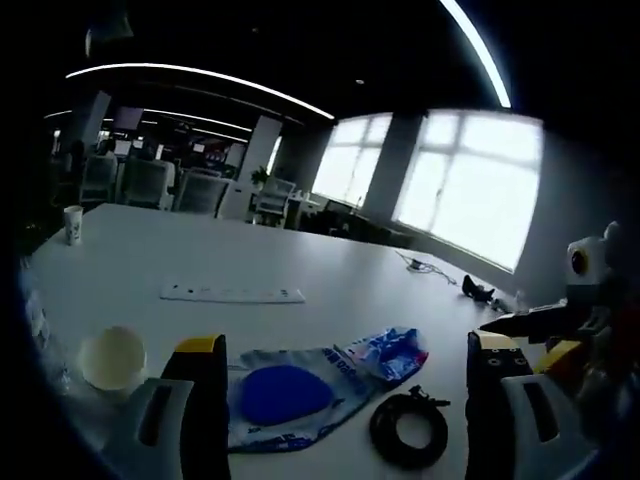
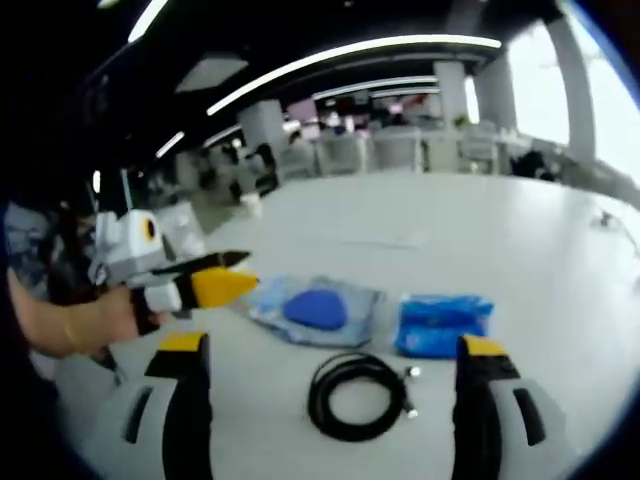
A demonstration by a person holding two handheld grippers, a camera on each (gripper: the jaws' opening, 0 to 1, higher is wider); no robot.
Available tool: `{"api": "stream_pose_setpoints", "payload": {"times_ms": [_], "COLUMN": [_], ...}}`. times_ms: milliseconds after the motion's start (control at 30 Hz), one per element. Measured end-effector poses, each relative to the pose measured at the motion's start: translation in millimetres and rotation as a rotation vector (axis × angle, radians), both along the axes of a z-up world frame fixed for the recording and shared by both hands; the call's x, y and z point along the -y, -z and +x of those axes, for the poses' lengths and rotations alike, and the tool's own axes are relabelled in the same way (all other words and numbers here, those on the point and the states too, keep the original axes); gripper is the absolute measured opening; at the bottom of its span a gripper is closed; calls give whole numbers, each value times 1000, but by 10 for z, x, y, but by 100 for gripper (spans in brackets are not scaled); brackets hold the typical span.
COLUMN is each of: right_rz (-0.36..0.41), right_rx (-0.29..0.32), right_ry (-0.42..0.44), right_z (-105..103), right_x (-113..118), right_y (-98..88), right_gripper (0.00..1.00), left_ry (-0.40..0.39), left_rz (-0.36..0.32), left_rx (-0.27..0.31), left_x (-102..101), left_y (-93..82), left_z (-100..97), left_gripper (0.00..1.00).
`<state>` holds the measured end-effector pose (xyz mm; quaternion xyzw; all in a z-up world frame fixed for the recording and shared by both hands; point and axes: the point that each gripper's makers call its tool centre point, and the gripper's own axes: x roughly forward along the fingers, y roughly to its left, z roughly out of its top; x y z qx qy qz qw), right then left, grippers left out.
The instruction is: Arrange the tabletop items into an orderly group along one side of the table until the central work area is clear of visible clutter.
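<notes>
Both tongs, left [image 1: 345, 385] and right [image 2: 325, 390], gape empty above the worktop [image 2: 480, 240]; a cable [image 2: 357, 395] and blue bags [image 2: 318, 310] lie between.

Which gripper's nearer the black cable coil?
Right, slightly. The cable coil lies between the open right gripper jaws. The left gripper hovers off beside the blue-pad bag.

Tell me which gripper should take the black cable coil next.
Right, probably. The coil lies centred between the open right gripper's jaws, close ahead. In the left gripper view the coil sits off toward the left gripper's right jaw.
</notes>
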<state>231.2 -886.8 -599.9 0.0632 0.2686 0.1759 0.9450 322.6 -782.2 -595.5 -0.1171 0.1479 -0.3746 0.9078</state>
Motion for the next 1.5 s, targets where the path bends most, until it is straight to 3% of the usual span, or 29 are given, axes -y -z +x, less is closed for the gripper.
{"api": "stream_pose_setpoints", "payload": {"times_ms": [367, 633, 867, 1233, 1500], "right_rz": [13, 36, 55, 63, 84], "right_rx": [19, 16, 36, 45, 44], "right_ry": [-46, -51, -25, -23, -15], "right_z": [-236, -405, -540, -701, -744], "right_x": [-235, -365, -366, -437, -508], "right_y": [30, 70, 79, 113, 114], "right_gripper": [100, 100, 100, 100, 99], "left_ry": [-46, -64, -143, -258, -292], "left_rz": [18, 62, 78, 106, 146], "left_rx": [40, 36, 13, 33, 53], "left_x": [-445, -763, -1155, -1707, -2047], "left_y": [-155, -59, -7, -97, -156], "left_z": [-121, -212, -230, -108, -20], "left_gripper": [100, 99, 98, 97, 96]}}
